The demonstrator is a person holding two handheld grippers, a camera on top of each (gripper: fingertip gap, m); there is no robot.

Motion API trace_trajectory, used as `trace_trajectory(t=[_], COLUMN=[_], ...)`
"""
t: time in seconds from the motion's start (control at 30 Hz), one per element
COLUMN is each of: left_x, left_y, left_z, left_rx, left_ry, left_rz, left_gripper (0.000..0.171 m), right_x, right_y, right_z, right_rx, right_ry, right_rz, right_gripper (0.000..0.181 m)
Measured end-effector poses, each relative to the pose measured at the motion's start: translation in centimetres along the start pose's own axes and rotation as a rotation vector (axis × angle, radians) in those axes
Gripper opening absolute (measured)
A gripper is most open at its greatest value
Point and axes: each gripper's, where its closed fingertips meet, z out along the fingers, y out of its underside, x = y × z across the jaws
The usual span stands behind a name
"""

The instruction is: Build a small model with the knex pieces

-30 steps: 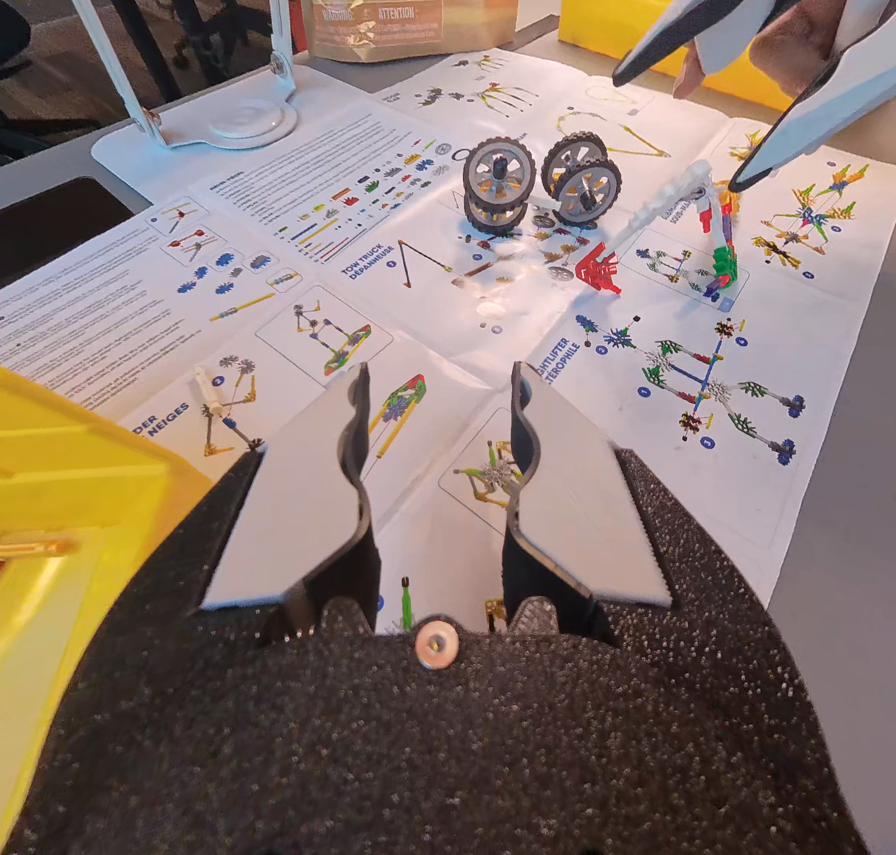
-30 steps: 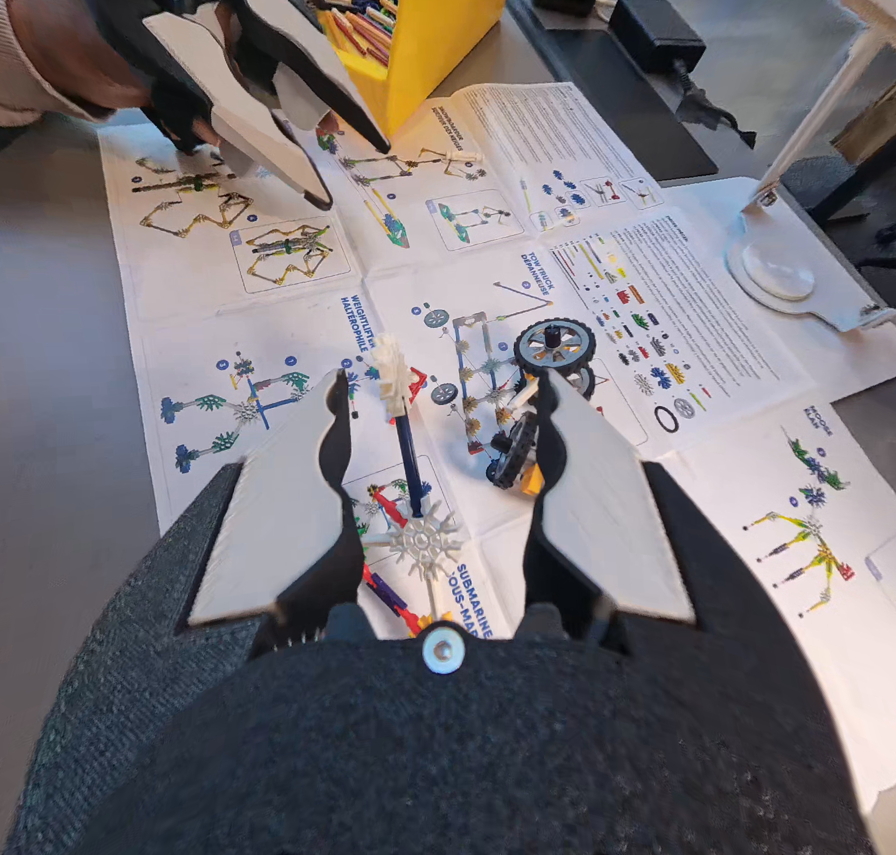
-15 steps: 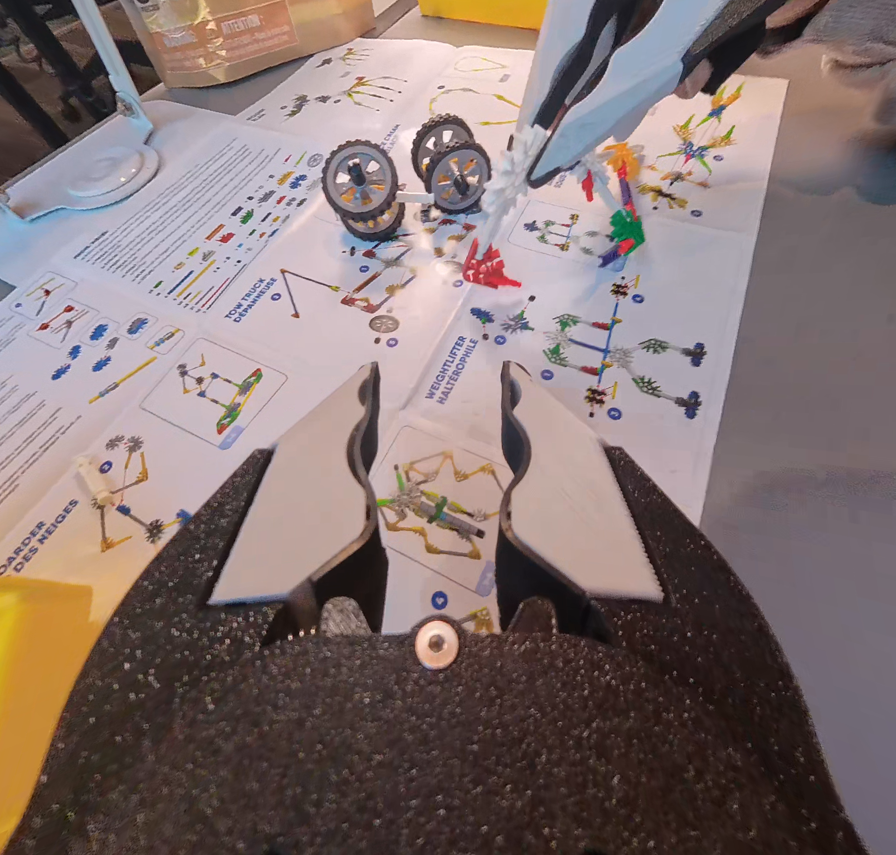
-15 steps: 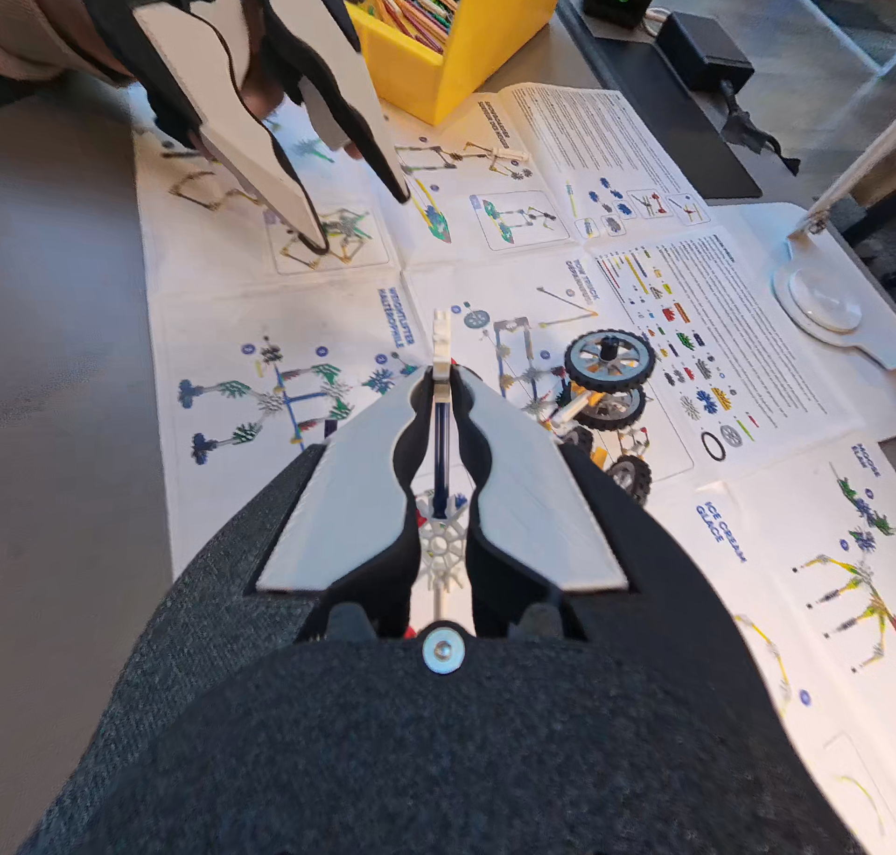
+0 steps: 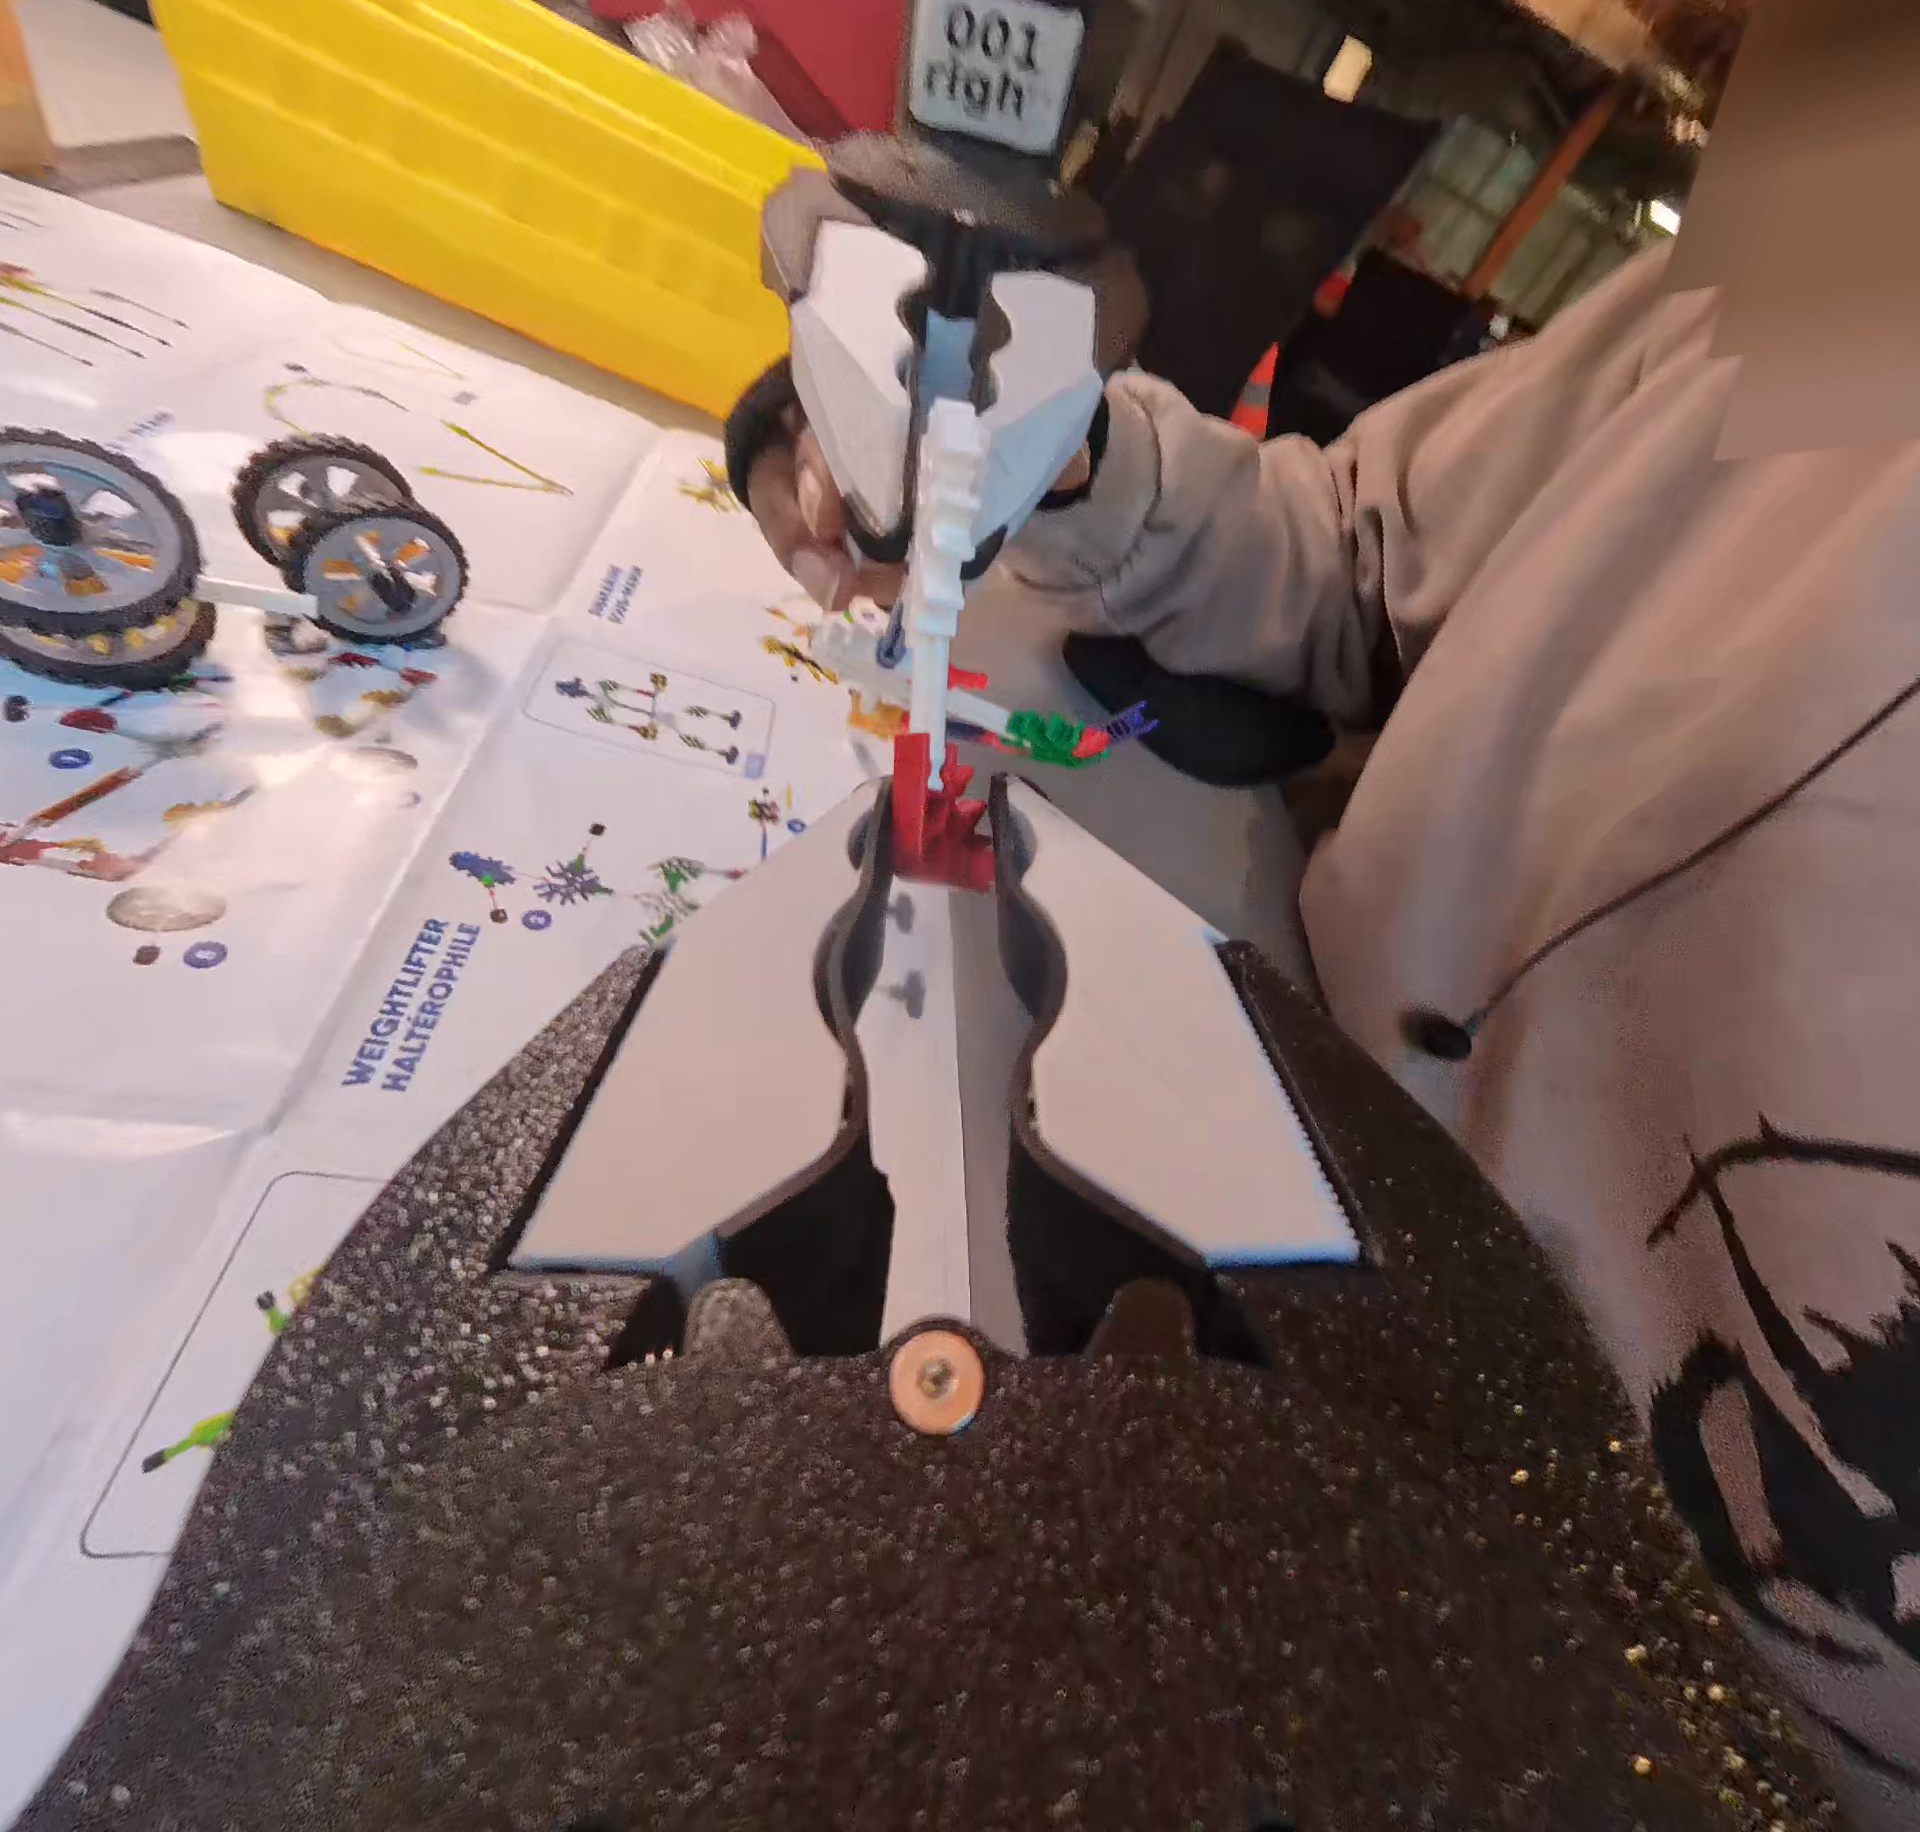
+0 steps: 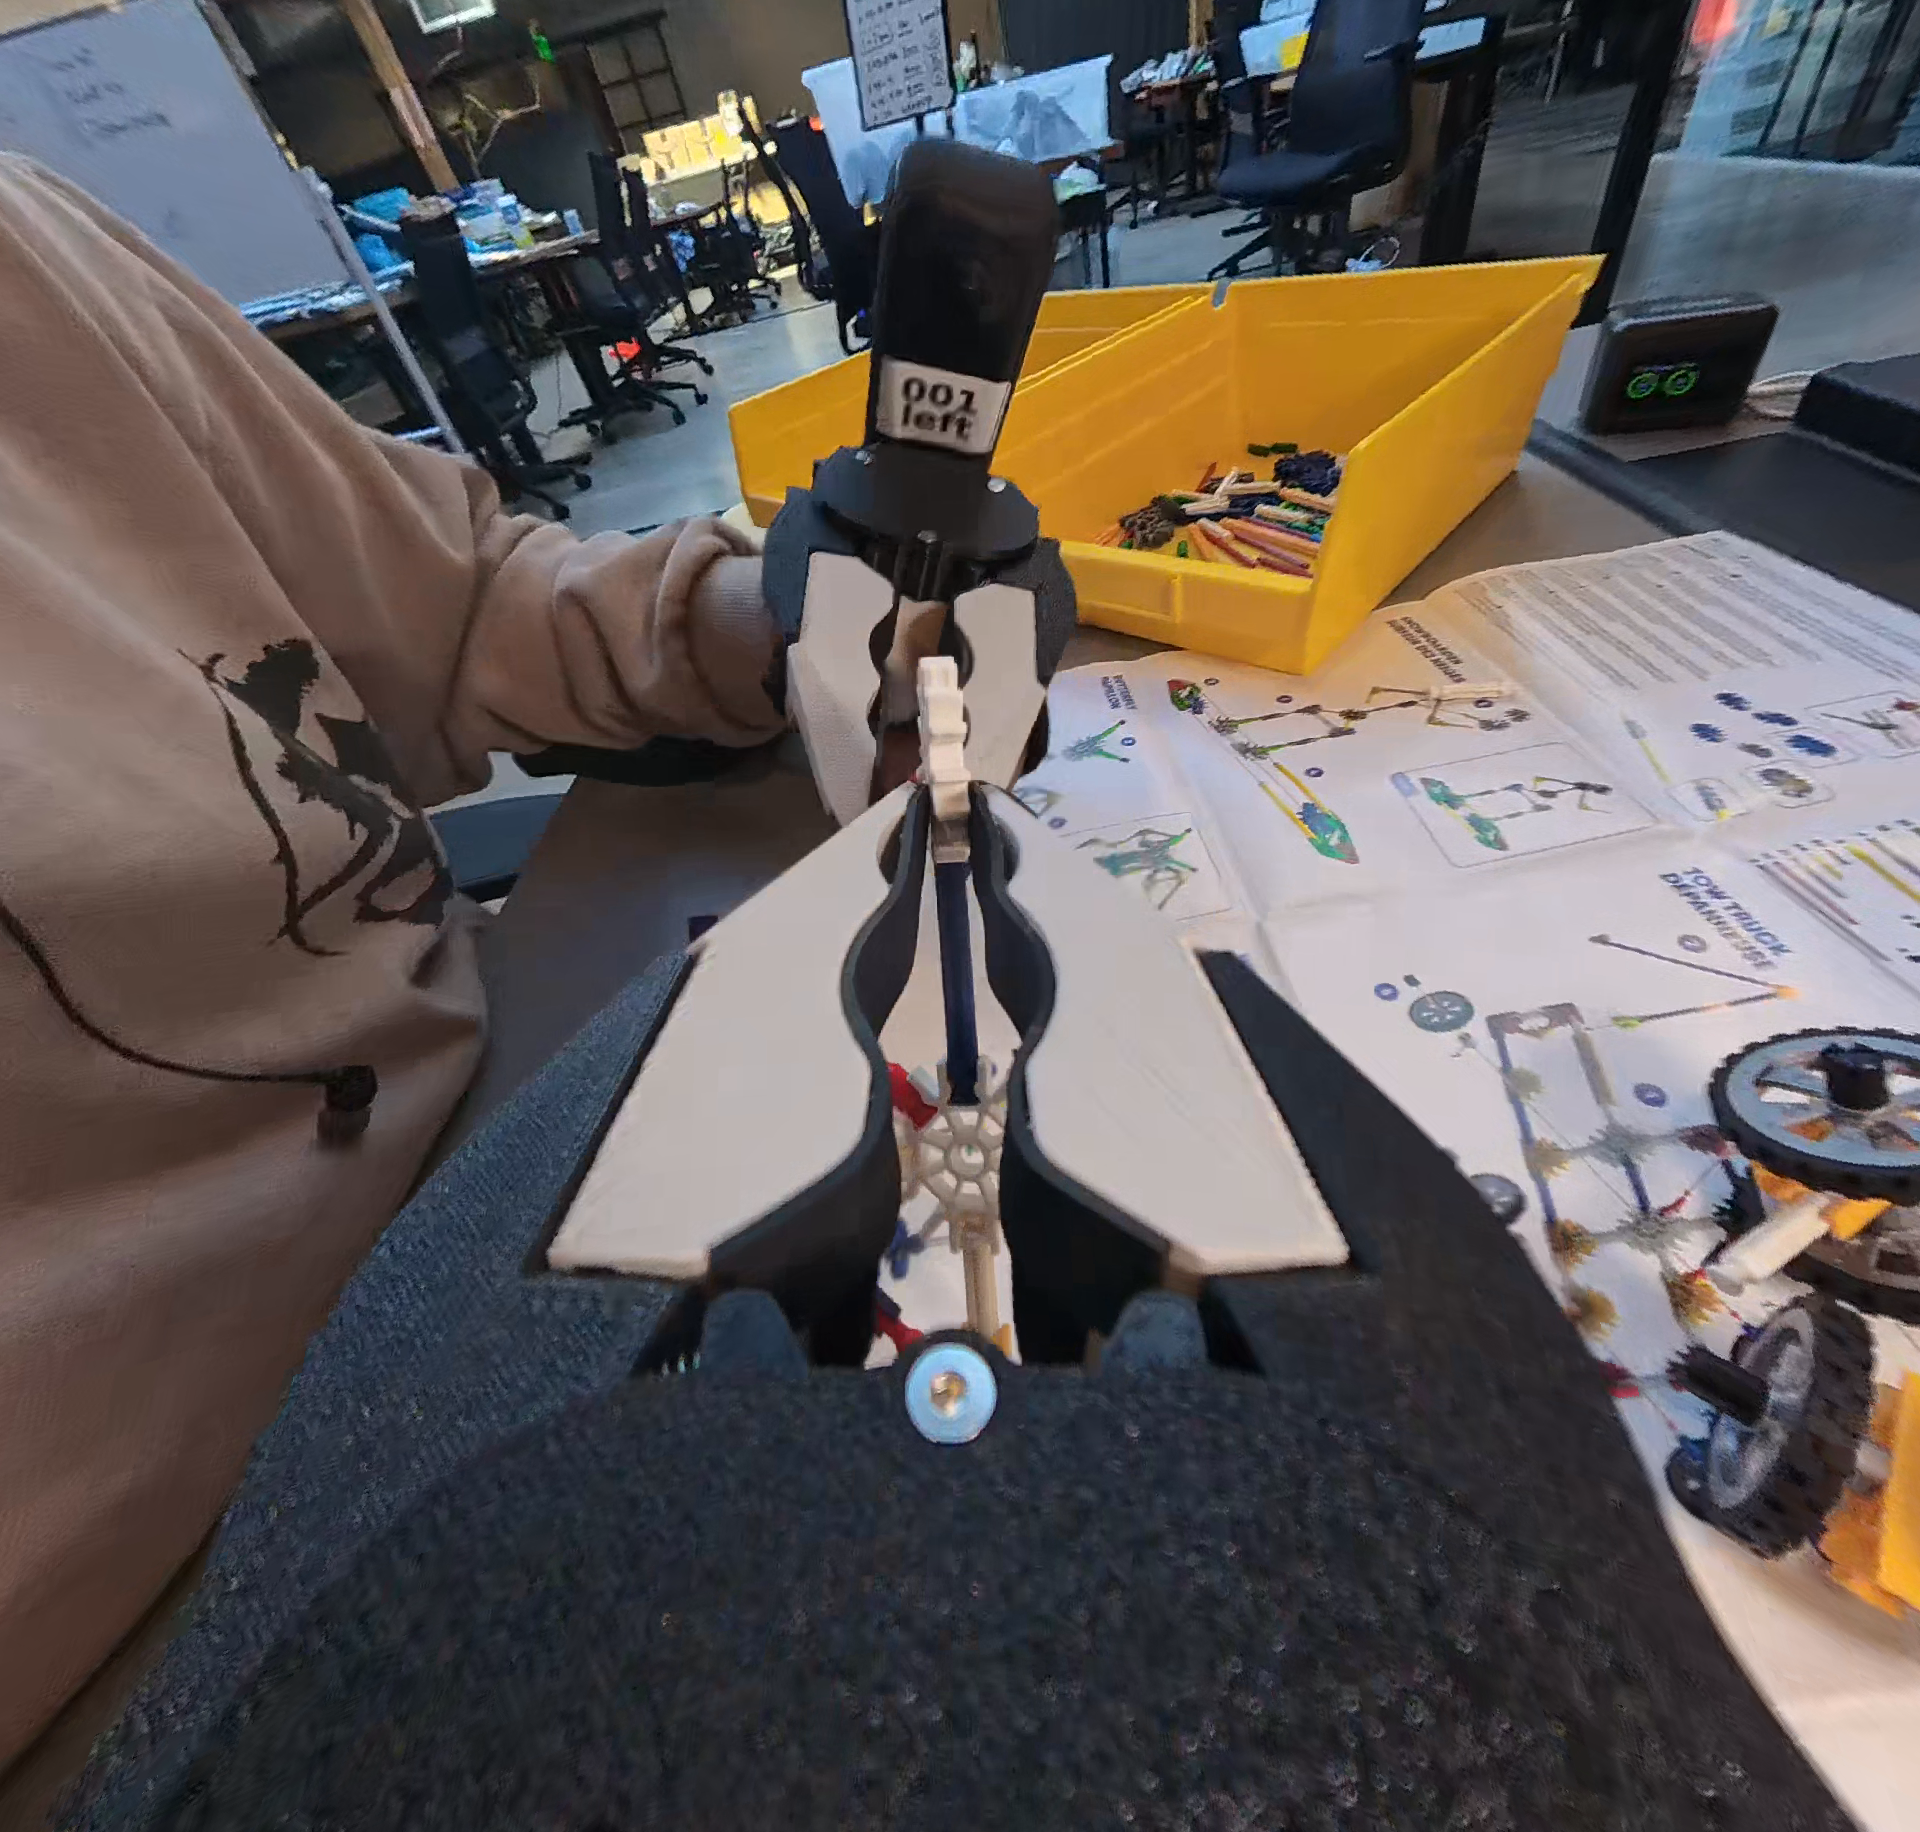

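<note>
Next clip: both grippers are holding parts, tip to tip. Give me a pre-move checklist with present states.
1. Left gripper shut on red connector: ok.
2. Right gripper shut on blue rod: ok.
3. White connector sticks out past the right jaws: ok.
4. White connector joined to red connector: they meet in the left wrist view, but whether they are seated, cannot tell.
5. Wheeled model apart from both grippers, on the sheet: ok.
</note>
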Motion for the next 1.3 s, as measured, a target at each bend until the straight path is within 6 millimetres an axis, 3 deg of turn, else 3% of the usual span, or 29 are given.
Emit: trace_trajectory(t=[0.13,0.3,0.37,0.5,0.63,0.87,1.0,1.07,1.3], left_x=[1.5,1.6,0.6,-1.2,-2.3,-3.9,-4.4,-4.8,-5.1], left_y=[3.4,5.7,5.5,2.6,-0.6,-3.3,-3.7,-4.3,-5.9], left_z=[-0.2,1.3,1.6,1.0,0.2,-1.7,-1.8,-1.7,-2.0], left_rx=[-0.216,-0.325,-0.316,-0.13,0.092,0.243,0.277,0.314,0.345], left_ry=[0.05,0.062,0.015,-0.004,0.046,0.088,0.093,0.094,0.069], left_rz=[0.107,0.106,0.089,-0.066,-0.201,-0.214,-0.211,-0.23,-0.241], left_gripper=[0.022,0.007,0.004,0.004,0.004,0.004,0.004,0.004,0.004], right_x=[-1.4,-1.4,-0.3,1.9,1.8,3.2,3.3,3.2,3.6], right_y=[2.2,4.1,3.7,0.8,-1.4,0.4,0.8,1.0,1.4], right_z=[0.8,2.0,2.0,0.9,0.0,0.9,0.9,0.8,0.4], right_rx=[-0.122,-0.222,-0.209,-0.106,-0.008,-0.077,-0.102,-0.101,-0.109], right_ry=[-0.044,0.009,0.093,0.273,0.326,0.391,0.39,0.378,0.389], right_rz=[-0.064,-0.182,-0.23,-0.306,-0.368,-0.396,-0.432,-0.43,-0.425], right_gripper=[0.006,0.015,0.028,0.074,0.071,0.067,0.031,0.002,0.004])
